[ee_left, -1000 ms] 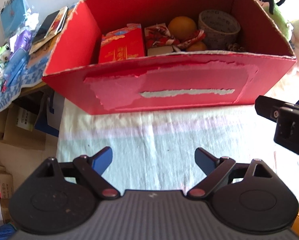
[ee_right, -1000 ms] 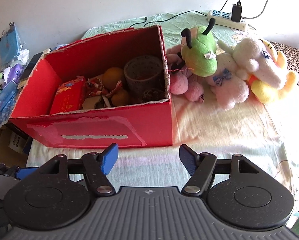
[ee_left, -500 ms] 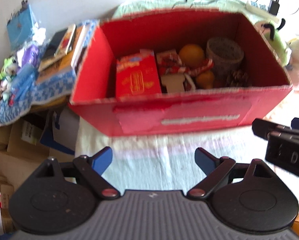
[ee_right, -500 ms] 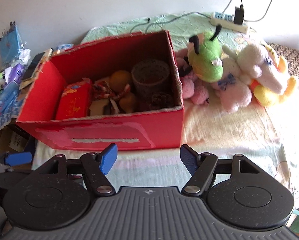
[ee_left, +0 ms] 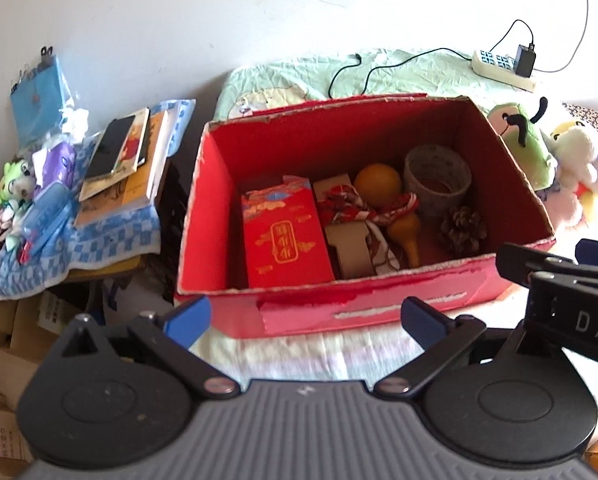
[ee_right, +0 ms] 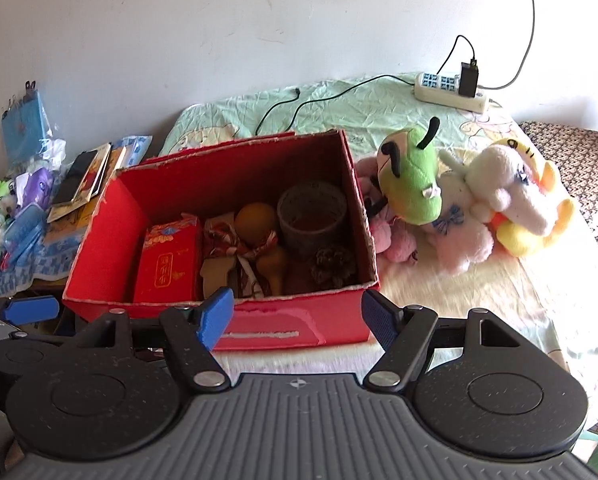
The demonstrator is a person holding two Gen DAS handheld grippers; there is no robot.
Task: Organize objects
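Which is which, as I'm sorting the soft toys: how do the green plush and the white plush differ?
The green plush has black antennae; the white plush has none that show. The green plush lies nearer the red box; the white plush lies farther right, against a yellow toy. Both rest outside it.

At my twelve o'clock a white power strip [ee_right: 451, 92] lies on the green sheet [ee_right: 339, 108]; cardboard cartons [ee_left: 3, 344] stack at nine.

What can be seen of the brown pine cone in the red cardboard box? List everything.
The brown pine cone is small and dry-looking, its woody scales spread open. It lies on the floor of the red cardboard box, in the near right corner. It sits just in front of the grey tape roll, beside the orange gourd. Neither open gripper touches it.
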